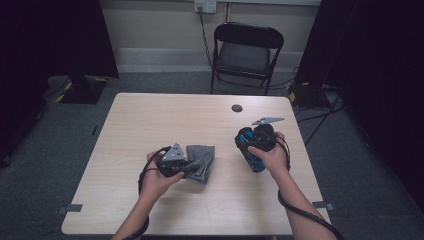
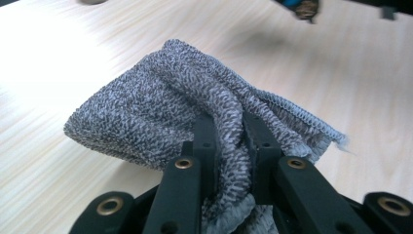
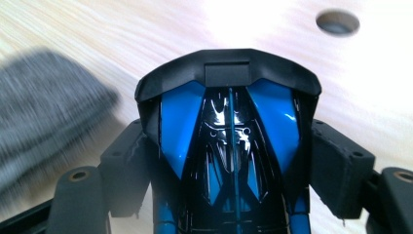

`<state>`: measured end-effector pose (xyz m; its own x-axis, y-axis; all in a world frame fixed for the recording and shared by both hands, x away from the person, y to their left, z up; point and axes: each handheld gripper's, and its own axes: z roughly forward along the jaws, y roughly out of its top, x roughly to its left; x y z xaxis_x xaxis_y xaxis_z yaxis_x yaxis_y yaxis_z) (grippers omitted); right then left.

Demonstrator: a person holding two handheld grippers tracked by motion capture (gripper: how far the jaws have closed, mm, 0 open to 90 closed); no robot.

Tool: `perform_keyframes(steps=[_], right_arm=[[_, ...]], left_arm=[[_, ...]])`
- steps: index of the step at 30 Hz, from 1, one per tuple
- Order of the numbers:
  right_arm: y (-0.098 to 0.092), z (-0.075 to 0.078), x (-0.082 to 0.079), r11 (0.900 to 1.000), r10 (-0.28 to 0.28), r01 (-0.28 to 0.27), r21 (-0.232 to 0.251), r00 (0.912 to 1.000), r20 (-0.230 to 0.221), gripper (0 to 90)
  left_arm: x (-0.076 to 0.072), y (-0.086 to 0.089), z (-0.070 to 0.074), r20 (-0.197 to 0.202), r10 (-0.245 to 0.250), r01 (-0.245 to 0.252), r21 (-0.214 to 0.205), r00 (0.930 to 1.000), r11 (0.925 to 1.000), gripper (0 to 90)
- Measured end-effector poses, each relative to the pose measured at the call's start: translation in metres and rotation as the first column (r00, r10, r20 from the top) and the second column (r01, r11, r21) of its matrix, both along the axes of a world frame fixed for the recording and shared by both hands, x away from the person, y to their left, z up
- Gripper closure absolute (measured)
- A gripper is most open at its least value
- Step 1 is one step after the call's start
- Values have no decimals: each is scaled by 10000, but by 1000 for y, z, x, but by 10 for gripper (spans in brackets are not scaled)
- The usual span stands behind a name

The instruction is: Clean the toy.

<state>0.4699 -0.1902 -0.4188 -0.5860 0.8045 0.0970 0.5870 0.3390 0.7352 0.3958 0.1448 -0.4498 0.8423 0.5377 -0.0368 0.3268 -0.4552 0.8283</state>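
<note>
Left hand-held gripper [image 2: 229, 146] clamped on grey cloth [image 2: 160, 107], just left of the blue-black toy car [image 3: 229, 146] clamped in right hand-held gripper [image 3: 229, 165] above counter [image 1: 150, 120].

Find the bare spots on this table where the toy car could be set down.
Free: the far-left table, and the near edge between the forearms. Crowded: the middle, between the cloth and car; also avoid the hole.

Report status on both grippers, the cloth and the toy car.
Left gripper shut on grey cloth, bunched on table. Right gripper clamped on blue-black toy car. Nothing between them.
</note>
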Motion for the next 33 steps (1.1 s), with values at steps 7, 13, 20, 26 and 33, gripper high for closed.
perform_keyframes(steps=[7, 13, 20, 26, 33], right_arm=[[-12, -17, 5, 9983, -218, 207, -540, 9995, -206, 256], [-18, -29, 16, 9948, -351, 308, -970, 9985, -431, 256], [-19, -42, 30, 9907, -322, 247, -1339, 9980, -544, 255], [-18, -53, 39, 9895, -412, 329, -1410, 9976, -561, 253], [-16, -66, 42, 9874, -526, 449, -1516, 9975, -475, 251]], left_arm=[[10, 28, -6, -159, 608, -604, 226, 9980, 9979, 781], [21, 40, -14, -180, 985, -980, 284, 9950, 9948, 779], [32, 46, -31, -367, 1204, -1190, 393, 9920, 9921, 775], [35, 45, -38, -418, 1305, -1290, 376, 9906, 9909, 741], [34, 47, -42, -504, 1538, -1531, 185, 9868, 9880, 687]])
